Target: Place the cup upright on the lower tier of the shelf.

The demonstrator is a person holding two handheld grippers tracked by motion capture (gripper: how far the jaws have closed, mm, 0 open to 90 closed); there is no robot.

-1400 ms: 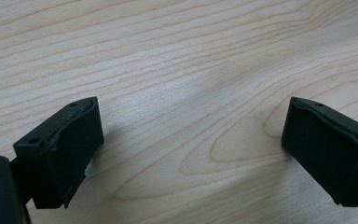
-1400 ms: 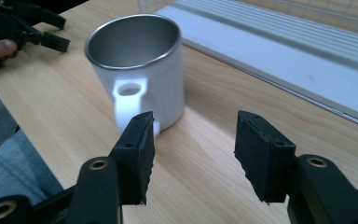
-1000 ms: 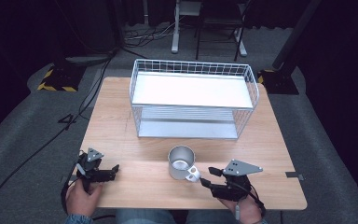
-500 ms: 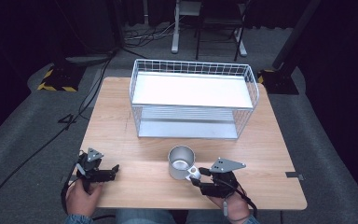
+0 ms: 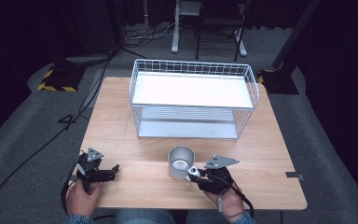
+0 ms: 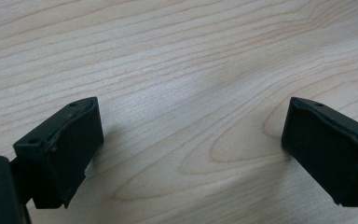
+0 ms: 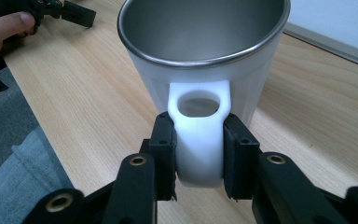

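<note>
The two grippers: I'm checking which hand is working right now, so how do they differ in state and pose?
The right gripper has just closed its jaws on the white handle of the mug; the left gripper is open, with bare table between its jaws. The right gripper sits against the mug near the middle of the table's front; the left gripper rests apart near the front-left corner. Both are black and hand-held.

the mug (image 7: 205,60) caught between the black jaws of the right gripper (image 7: 199,140) has a white outside, a white handle (image 7: 199,135) and a dull silver-grey metal inside with a bright steel rim. the table (image 5: 121,116) under it is pale wood with wavy brown grain. beyond the mug, the wire basket (image 5: 193,100) is white with a white shelf. the left gripper (image 5: 115,168) is black, topped by a grey plate. the floor (image 5: 23,140) is grey carpet, and a yellow-and-black striped block (image 5: 56,80) lies far to the left.
</note>
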